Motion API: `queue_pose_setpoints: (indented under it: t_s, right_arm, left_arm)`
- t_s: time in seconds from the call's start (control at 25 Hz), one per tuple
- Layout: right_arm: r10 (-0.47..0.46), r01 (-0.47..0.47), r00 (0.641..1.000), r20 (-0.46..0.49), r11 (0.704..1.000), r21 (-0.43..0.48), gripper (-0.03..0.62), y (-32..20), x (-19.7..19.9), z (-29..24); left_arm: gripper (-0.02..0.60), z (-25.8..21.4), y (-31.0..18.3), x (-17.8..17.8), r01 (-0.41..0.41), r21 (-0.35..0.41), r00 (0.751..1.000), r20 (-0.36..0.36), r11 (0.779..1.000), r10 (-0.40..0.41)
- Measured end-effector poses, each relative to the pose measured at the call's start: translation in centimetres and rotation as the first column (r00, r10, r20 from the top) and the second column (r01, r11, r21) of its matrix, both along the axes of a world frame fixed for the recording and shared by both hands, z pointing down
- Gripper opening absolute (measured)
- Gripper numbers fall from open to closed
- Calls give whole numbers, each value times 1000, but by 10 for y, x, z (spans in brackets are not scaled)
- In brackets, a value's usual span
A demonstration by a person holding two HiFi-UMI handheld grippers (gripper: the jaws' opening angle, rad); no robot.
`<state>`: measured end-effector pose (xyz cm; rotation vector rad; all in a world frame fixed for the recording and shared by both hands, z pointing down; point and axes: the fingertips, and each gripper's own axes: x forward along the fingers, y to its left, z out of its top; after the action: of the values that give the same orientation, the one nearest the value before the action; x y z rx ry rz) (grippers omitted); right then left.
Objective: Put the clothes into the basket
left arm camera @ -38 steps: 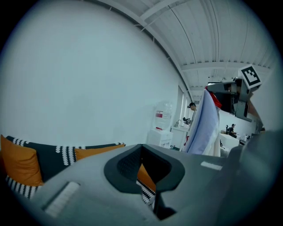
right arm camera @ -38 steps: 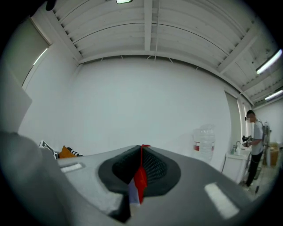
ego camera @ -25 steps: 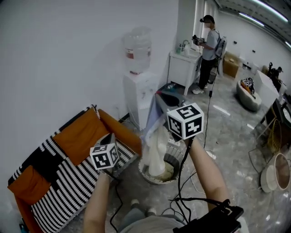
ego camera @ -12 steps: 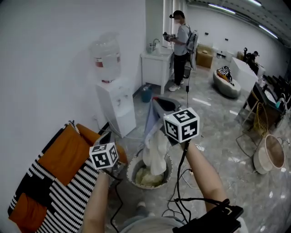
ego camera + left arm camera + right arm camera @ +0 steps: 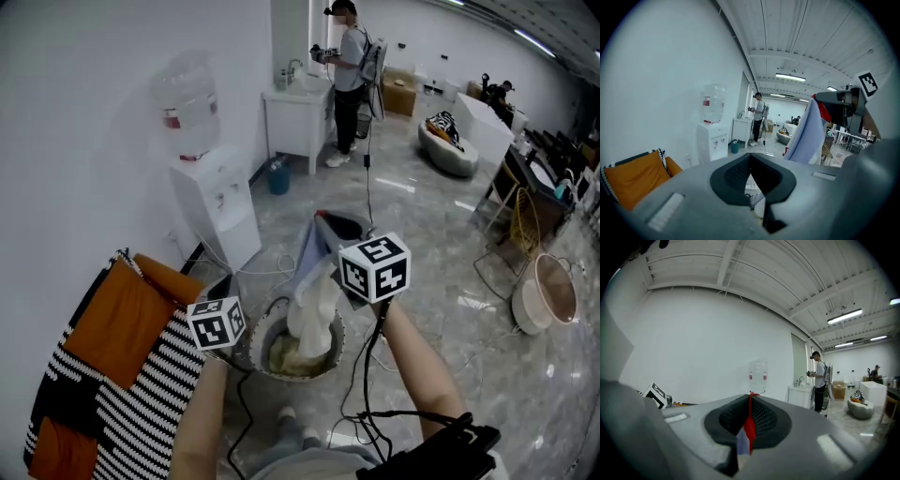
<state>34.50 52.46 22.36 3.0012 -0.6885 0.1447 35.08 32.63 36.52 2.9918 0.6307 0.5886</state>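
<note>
Polished grey floor point(image 5: 422, 244), with black cables trailing across it. Sofa point(image 5: 141, 394) in black-and-white stripes with orange cushions, against the white wall at lower left. White water dispenser point(image 5: 217, 202) with a clear bottle on top, next along that wall. White cabinet point(image 5: 298, 117) farther back, a person point(image 5: 349, 56) standing just beside it. Pale round tub point(image 5: 542, 295) well apart at right. Round basket point(image 5: 255, 339) on the floor between sofa and forearms, with cream cloth point(image 5: 286, 358) lying inside. Garment point(image 5: 314, 286), pale blue over cream with a red edge at the top, hanging lengthwise over the basket's opening, lower end at rim level; cannot tell whether touching the cloth inside. Right hand-held gripper point(image 5: 325, 221), marker cube behind it, above the basket, jaws point(image 5: 749, 420) clamped on the garment's red-and-blue top edge. Left hand-held gripper point(image 5: 223, 281), at the basket's left rim beside the sofa, jaws point(image 5: 751, 173) together with nothing between them, garment point(image 5: 806, 136) hanging to its right.
</note>
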Motion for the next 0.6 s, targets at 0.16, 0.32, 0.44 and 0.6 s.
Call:
queue_pose_setpoints:
  t_s: [0.16,0.32,0.44,0.6]
  right_arm:
    - [15,-17,997,78,1000,17,11,8,6,45]
    - [33,-31,989,144,999,-12,11,15,7,102]
    - [42,-47,976,215,999,17,11,22,2,147]
    - [49,-71,948,314,996,58,11,24,4,203]
  left_arm:
    - [6,34,7,4,-12,0,998,61,1000,12]
    - [6,79,13,0,-26,13,991,135,1000,24]
    - [6,112,19,-8,-30,25,982,187,999,25]
    - [6,146,21,-12,-30,36,971,237,999,21]
